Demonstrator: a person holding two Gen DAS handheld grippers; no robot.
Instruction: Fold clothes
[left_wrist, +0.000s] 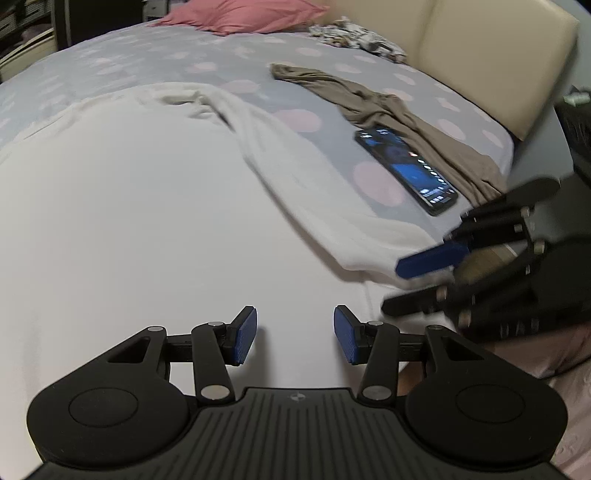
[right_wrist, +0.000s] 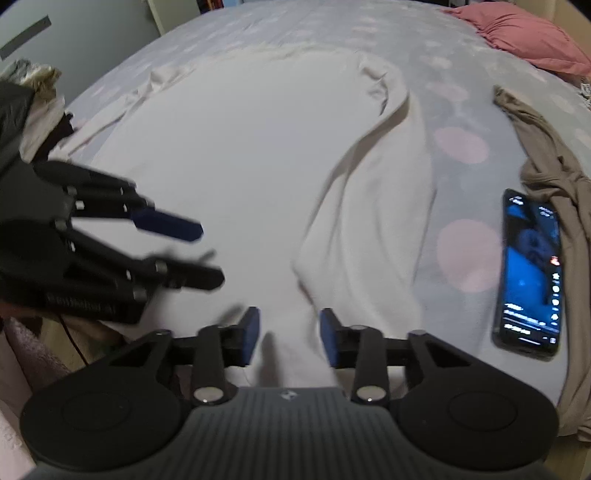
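A white garment (left_wrist: 129, 206) lies spread flat over the near part of a bed (left_wrist: 122, 62), covering most of the width between the near edge and the middle. One long sleeve (right_wrist: 373, 206) is folded inward along its right side and runs down toward the near edge of the bed. The sheet is pale grey-blue with large pink dots.

The left gripper (left_wrist: 295, 334) hangs just above the garment's hem at the near edge of the bed. Its two blue pads (left_wrist: 243, 334) stand wide apart with only white cloth between them, and it holds nothing. The right gripper (right_wrist: 290, 338) hovers over the same near edge, just beside the end of the folded sleeve. Its blue pads (right_wrist: 251, 336) are also spread apart and empty. Each gripper appears in the other's camera, blurred, with fingers parted.

To the right of the garment, a phone (left_wrist: 406, 170) lies face up on the sheet with its screen lit. Just beyond it, a brown garment (left_wrist: 388, 110) lies crumpled in a long strip toward the right edge of the bed. A pink pillow (left_wrist: 240, 14) rests at the far edge, with a patterned cloth (left_wrist: 354, 35) bunched in the far right corner against a cream headboard (left_wrist: 480, 51).
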